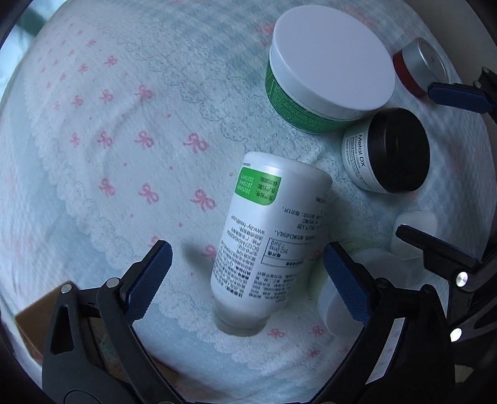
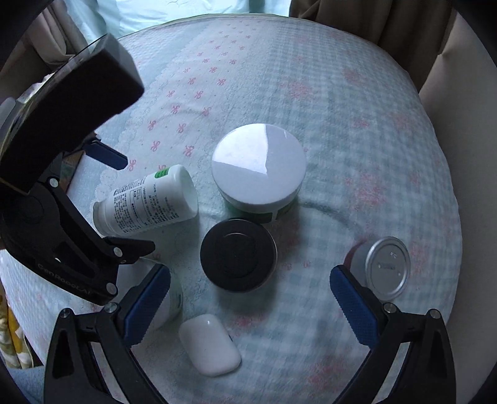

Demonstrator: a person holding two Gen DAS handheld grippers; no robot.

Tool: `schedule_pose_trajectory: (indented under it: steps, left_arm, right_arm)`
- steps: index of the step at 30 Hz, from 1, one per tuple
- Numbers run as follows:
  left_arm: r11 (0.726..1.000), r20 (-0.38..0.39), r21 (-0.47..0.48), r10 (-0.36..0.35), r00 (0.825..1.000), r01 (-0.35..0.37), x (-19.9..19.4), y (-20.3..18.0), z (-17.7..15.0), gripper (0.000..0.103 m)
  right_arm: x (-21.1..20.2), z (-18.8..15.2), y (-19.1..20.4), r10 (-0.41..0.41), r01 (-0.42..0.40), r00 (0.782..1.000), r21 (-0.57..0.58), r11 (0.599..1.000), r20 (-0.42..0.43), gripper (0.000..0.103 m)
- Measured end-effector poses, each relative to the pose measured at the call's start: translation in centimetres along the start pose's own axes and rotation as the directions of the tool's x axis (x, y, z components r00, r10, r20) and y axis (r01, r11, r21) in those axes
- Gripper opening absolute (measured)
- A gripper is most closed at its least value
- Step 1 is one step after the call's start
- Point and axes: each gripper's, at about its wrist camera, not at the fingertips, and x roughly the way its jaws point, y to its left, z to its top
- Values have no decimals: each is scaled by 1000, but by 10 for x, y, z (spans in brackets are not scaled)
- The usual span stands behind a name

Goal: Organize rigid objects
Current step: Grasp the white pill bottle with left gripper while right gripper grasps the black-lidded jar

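**Jars and bottle on a bow-print cloth**

A pale checked cloth [image 2: 341,130] with pink bows covers the table; curtains [image 2: 388,21] hang behind; the white bottle [image 1: 270,236] lies tipped between the left gripper [image 1: 247,276]'s spread jaws, untouched; the right gripper [image 2: 250,296] gapes empty near the black-lidded jar [image 2: 238,258].

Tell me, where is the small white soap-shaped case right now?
In the right wrist view the white case lies on the cloth between the open right gripper fingers, just below the black-lidded jar.

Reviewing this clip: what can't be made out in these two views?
- Bottle neck end, left wrist view: sunk in the cloth; cap unclear.
- Frosted container, left wrist view: behind a left claw finger.
- Red-based tin, right wrist view: lid print too small.
- Black-lidded jar, right wrist view: label hidden.
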Motion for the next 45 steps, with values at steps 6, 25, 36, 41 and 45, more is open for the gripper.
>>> schedule_pose_trajectory:
  steps: [6,25,36,41,45]
  left_arm:
    - [999,-36,44,4,999,-3,14,-7,11,86]
    - [998,19,60,-12,1000,10,-8,-26,7,48]
    - [999,77,10,-37,996,36,-58,-4,-13,48]
    - [999,137,-22,-46,989,50,-82,5,-18,48]
    - [997,189,-52,-47,981,58,-117,12,-28,48]
  right_arm:
    - [22,-5,10,9,-8,1000,-107,994,9,96]
    - [21,-3,10,30,-29,999,-80,996,15,53]
    - [0,7,2,22,-21,1000,-15,1000,22,52]
    - [-13,9,0,12,-11,999,-8,1000,44,52]
    - [-29,14,-3,7,-8,998,18,1000,60,52]
